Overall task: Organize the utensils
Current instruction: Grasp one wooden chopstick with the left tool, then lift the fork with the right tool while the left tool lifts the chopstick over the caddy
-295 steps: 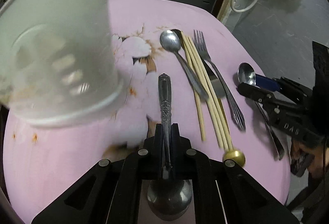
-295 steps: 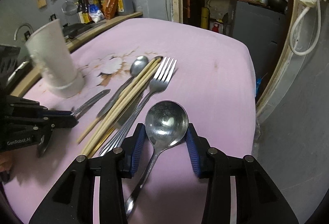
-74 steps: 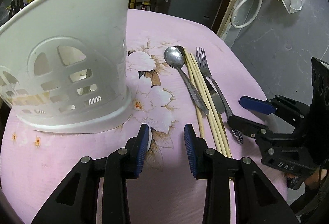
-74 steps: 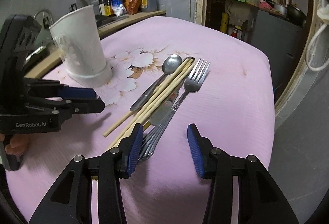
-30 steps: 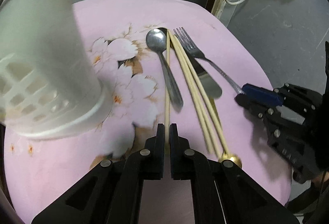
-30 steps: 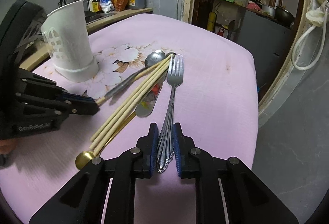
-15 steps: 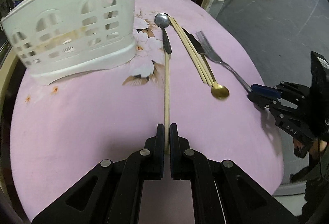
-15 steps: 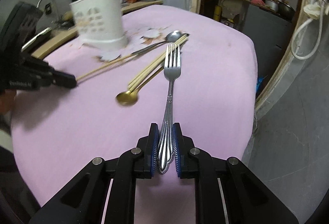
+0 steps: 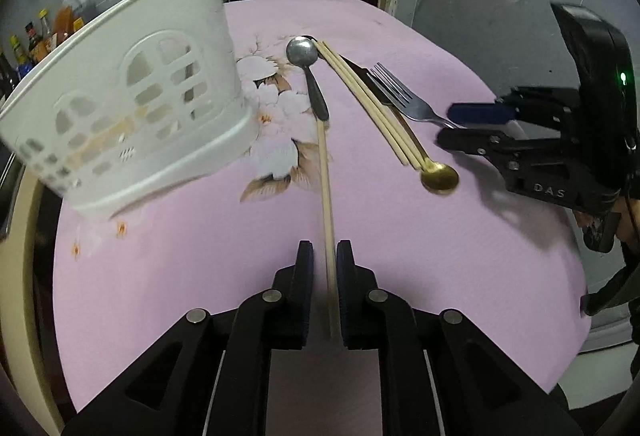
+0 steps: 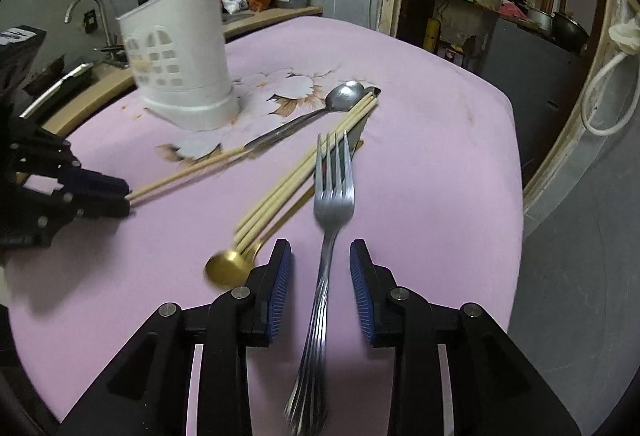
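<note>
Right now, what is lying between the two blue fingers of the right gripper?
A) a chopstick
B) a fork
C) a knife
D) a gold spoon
B: in the right wrist view the fork has its handle running back between the spread fingers of the right gripper, and neither finger touches it; the gold spoon lies off to the side.

You have a white perforated holder (image 10: 182, 64) standing upright near the far left edge of the pink table (image 10: 440, 164), with a utensil's rounded end poking above its rim. A steel spoon (image 9: 310, 70) lies bowl-up beside it. One loose chopstick (image 9: 325, 188) trails toward the near edge. Three chopsticks (image 9: 370, 102) lie bundled beside a gold spoon (image 9: 438, 176), atop a dark knife. Your steel fork (image 10: 330, 228) points its tines at the far edge.
</note>
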